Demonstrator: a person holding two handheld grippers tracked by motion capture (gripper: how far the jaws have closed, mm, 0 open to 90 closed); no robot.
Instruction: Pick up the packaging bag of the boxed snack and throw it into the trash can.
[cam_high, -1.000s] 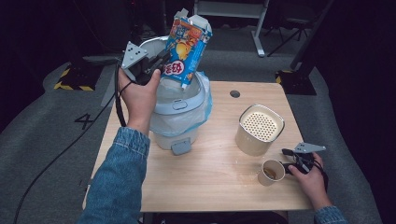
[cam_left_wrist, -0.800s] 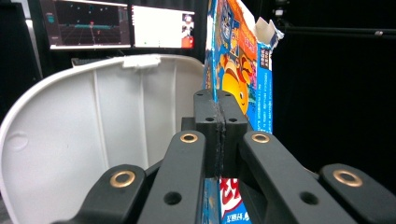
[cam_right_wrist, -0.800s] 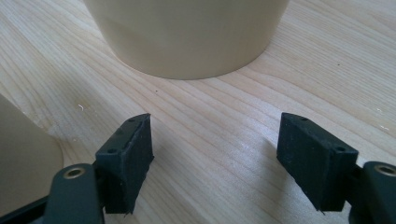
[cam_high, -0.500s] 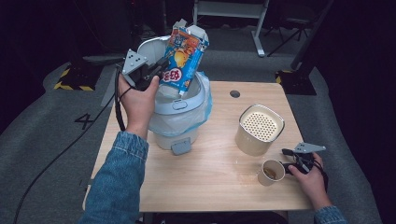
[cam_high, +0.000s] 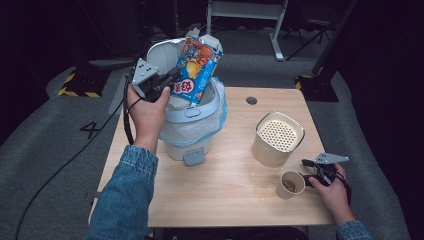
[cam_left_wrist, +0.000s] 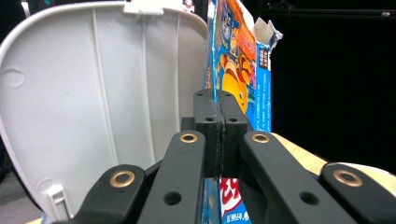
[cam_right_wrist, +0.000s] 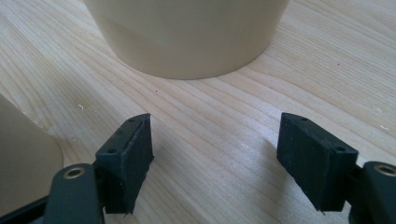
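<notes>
Work in hand: a snack box (cam_high: 196, 65) is being put into the white bin (cam_high: 192, 117) at the back left of the bench (cam_high: 235, 190).
Left claw (cam_high: 172, 80): clamped tight on one flat side of the box; in the left gripper view the two pads meet on the thin cardboard (cam_left_wrist: 236, 70).
Where the box is: held tilted over the bin's mouth, its lower corner just at or inside the rim, the torn top pointing up and away.
Bin: lid (cam_left_wrist: 98, 93) swung up and open behind the box; a clear bag lines the rim.
Done so far: box picked up and brought to the opening.
Left to do, as I judge it: lower it further, let go, then likely shut the lid.
Right claw (cam_right_wrist: 215, 158): jaws apart with nothing between them, resting low over the bench beside a paper cup (cam_high: 291, 184).
Other things: a cream canister (cam_high: 277, 140) with a perforated top stands near the cup.
Hard to make out: the inside of the bin, hidden by the box and hand; whether the box's corner touches the liner; the printing on the box, too blurred to read.
</notes>
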